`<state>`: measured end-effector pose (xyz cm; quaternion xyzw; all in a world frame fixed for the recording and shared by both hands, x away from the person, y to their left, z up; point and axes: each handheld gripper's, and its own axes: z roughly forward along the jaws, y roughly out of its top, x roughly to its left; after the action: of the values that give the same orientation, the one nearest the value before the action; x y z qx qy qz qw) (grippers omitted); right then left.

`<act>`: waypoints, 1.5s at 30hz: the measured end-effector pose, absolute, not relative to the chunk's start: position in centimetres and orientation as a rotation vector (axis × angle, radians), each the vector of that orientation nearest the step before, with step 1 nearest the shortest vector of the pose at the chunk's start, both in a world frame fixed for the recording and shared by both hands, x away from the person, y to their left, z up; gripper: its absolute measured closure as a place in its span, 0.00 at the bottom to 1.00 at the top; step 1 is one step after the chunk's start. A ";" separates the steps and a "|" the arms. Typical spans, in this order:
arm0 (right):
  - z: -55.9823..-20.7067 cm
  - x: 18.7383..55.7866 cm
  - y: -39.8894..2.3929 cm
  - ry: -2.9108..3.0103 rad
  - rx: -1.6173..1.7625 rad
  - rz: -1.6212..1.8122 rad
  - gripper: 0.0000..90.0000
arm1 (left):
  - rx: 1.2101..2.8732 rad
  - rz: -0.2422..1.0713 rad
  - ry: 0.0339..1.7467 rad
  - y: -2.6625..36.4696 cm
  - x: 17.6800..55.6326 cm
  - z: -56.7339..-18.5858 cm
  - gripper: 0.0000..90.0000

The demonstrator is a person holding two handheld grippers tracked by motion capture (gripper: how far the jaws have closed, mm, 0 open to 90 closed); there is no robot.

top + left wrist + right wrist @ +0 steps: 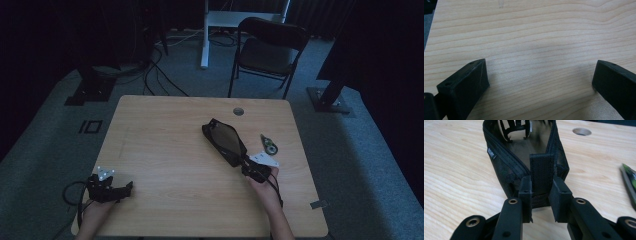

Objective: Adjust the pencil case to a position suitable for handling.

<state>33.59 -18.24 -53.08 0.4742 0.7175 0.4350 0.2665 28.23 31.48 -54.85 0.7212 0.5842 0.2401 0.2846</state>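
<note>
A black mesh zip pouch (225, 141) lies slanted on the wooden table (165, 150), right of the middle, with its zip open. My right gripper (248, 167) is at the pouch's near end. In the right gripper view, the gripper (541, 202) is shut on the fabric tab (541, 170) at the end of the pouch (506, 162). My left gripper (127, 187) rests near the table's front left corner, far from the pouch. In the left gripper view, the gripper (540, 75) stands open over bare wood with nothing between its jaws.
A green and black tape dispenser (269, 145) and a white card (265, 159) lie just right of the pouch; the dispenser (629, 182) also shows in the right gripper view. A round cable hole (238, 111) sits near the far edge. A black chair (270, 50) stands beyond the table.
</note>
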 end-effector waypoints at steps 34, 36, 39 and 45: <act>-53.5 25.2 -21.2 1.803 1.410 1.139 0.80 | 1.930 0.642 1.563 31.5 28.2 -54.9 0.01; -53.4 24.9 -21.0 1.812 1.433 1.150 0.75 | 1.929 0.642 1.563 31.5 28.2 -54.9 0.01; -53.1 24.5 -20.5 1.824 1.429 1.197 0.67 | 1.929 0.642 1.563 31.5 28.2 -54.9 0.01; -52.8 24.1 -19.5 1.894 1.345 1.213 0.64 | 1.930 0.642 1.563 31.5 28.2 -54.9 0.01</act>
<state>24.10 -19.52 -52.83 0.4959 0.6983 0.4472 0.2578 28.23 31.48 -54.85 0.7213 0.5841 0.2401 0.2844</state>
